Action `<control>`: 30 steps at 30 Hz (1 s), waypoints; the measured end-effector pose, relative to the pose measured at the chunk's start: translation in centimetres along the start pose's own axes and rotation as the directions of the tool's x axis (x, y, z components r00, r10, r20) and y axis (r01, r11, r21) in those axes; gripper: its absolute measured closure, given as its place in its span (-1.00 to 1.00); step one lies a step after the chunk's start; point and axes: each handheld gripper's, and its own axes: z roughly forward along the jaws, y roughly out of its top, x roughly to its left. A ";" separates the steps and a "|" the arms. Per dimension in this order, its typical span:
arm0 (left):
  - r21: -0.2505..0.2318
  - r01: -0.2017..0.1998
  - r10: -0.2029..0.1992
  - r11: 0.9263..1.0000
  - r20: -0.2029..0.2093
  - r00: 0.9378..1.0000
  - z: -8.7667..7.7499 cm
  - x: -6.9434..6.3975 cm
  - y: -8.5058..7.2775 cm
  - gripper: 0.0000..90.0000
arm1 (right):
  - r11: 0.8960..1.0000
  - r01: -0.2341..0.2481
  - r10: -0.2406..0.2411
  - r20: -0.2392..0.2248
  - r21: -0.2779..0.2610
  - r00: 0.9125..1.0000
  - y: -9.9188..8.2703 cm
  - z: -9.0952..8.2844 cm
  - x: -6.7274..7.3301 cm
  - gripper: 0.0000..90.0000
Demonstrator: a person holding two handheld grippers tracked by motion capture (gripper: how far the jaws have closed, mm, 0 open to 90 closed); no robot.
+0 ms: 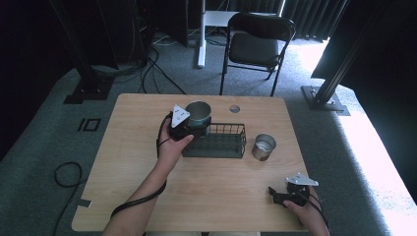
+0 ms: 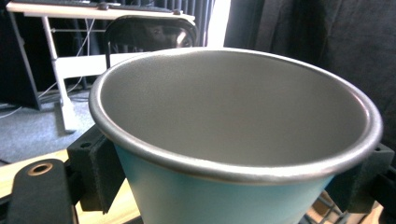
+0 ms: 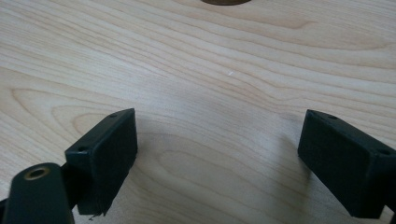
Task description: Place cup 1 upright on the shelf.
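Right tool [image 1: 280, 195] sits nearest, at about five o'clock on the tabletop [image 1: 133, 177], resting low by the near edge in the person's right hand [image 1: 307, 209]; in the right gripper view its two black jaws stand wide apart over bare wood grain with nothing between them. Farther in, at about eleven o'clock from the tabletop's middle, the left tool [image 1: 194, 129] is carried in the person's left hand [image 1: 173, 147], a grey three-cornered plate on its top. Its jaws are clamped on a teal cup [image 1: 198, 114] with a metal rim and a grey inside, one pad on either side of the cup's wall just under the rim, as the left gripper view shows [image 2: 233, 140]. The cup stands upright with its mouth up, at twelve o'clock from the tool's body, held above the left end of a dark wire basket [image 1: 231, 147]; whether the cup's base touches the basket I cannot tell. The basket lies near the tabletop's middle. Just beside its right end, at three o'clock from it, stands a bare metal cup [image 1: 264, 147], upright and apart from the basket. Beyond, near the far edge at twelve o'clock, a small round hole [image 1: 234, 108] shows in the tabletop. Past the tabletop a black folding chair [image 1: 258, 42] stands on grey carpet.
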 end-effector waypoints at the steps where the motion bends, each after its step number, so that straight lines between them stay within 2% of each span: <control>1: -0.001 0.001 -0.001 1.000 -0.004 1.000 0.0 0.2 -0.2 -0.67 | 1.000 0.000 0.000 0.000 0.000 1.000 0.0 0.0 0.0 -0.74; 13: 0.028 0.007 -0.006 1.000 -0.024 1.000 0.7 1.2 -2.4 -0.67 | 1.000 0.001 -0.001 0.000 0.000 1.000 0.0 0.0 0.0 -0.74; 25: 0.038 0.010 -0.009 0.999 -0.030 1.000 1.4 0.9 -3.9 -0.67 | 1.000 0.001 -0.001 0.000 0.000 1.000 0.0 0.0 0.0 -0.74; 30: 0.048 -0.002 0.003 0.999 -0.028 1.000 1.6 0.7 -4.5 -0.67 | 1.000 0.001 -0.001 0.000 0.000 1.000 0.0 0.0 0.0 -0.74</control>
